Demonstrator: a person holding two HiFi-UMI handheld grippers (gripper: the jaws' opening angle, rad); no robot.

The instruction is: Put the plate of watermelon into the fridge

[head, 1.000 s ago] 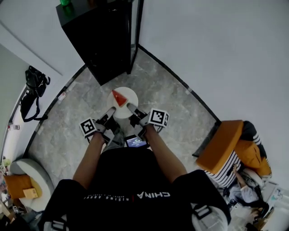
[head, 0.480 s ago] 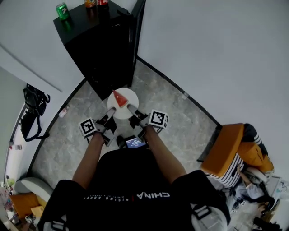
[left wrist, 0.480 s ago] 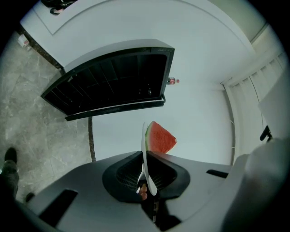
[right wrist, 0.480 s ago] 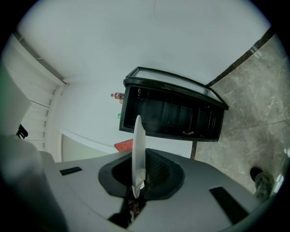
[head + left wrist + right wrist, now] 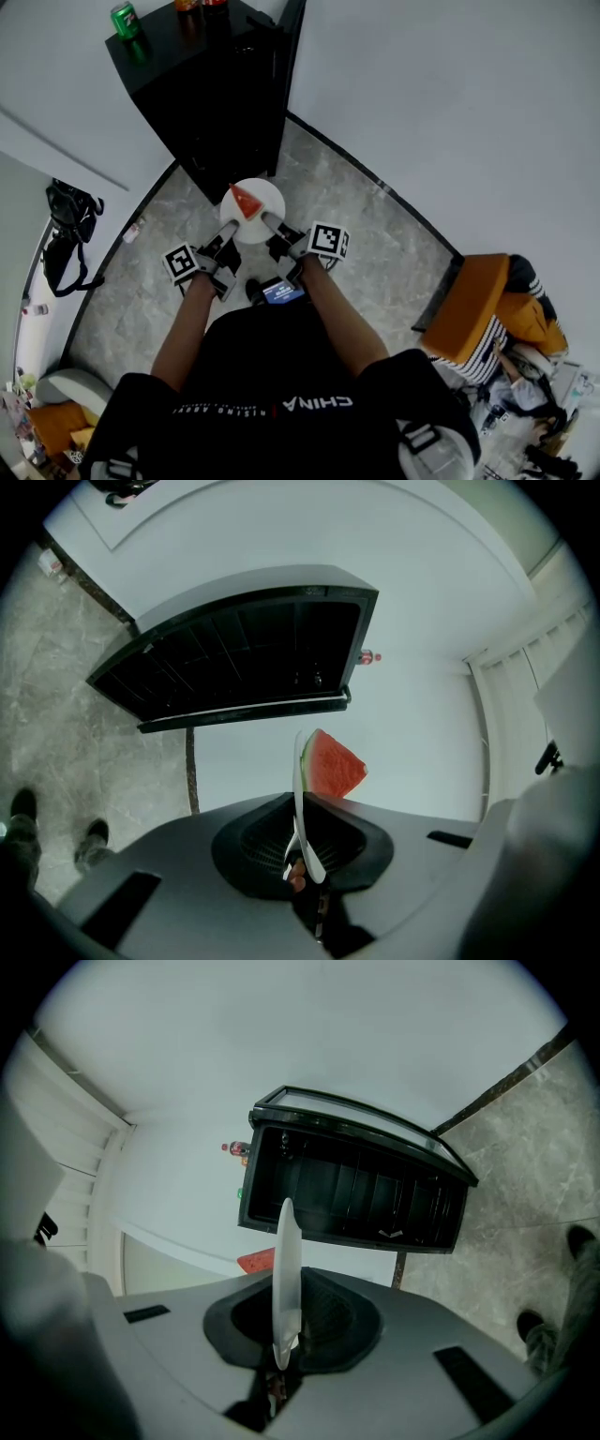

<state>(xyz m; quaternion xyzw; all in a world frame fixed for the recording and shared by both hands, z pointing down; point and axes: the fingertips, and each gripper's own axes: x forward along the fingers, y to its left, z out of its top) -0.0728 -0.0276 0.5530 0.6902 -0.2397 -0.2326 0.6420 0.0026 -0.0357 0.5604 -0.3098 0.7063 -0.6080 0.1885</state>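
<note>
A white plate [image 5: 260,217] carrying a red watermelon wedge [image 5: 246,201] hangs above the floor in front of the black fridge [image 5: 211,89]. My left gripper [image 5: 229,230] is shut on the plate's near-left rim and my right gripper [image 5: 270,223] is shut on its near-right rim. In the left gripper view the plate [image 5: 301,789] shows edge-on between the jaws, with the watermelon [image 5: 332,765] to its right and the open fridge [image 5: 244,653] beyond. In the right gripper view the plate [image 5: 285,1274] stands edge-on, with a bit of watermelon [image 5: 256,1261] to its left, before the fridge's dark interior [image 5: 361,1190].
The fridge door [image 5: 284,66] stands open at the right of the cabinet. A green can [image 5: 123,19] and other drinks stand on top. A black bag [image 5: 67,225] hangs at the left wall. A person sits by an orange chair [image 5: 469,300] at the right.
The plate and both grippers have moved forward, closer to the fridge. The fridge top with its cans has come into view.
</note>
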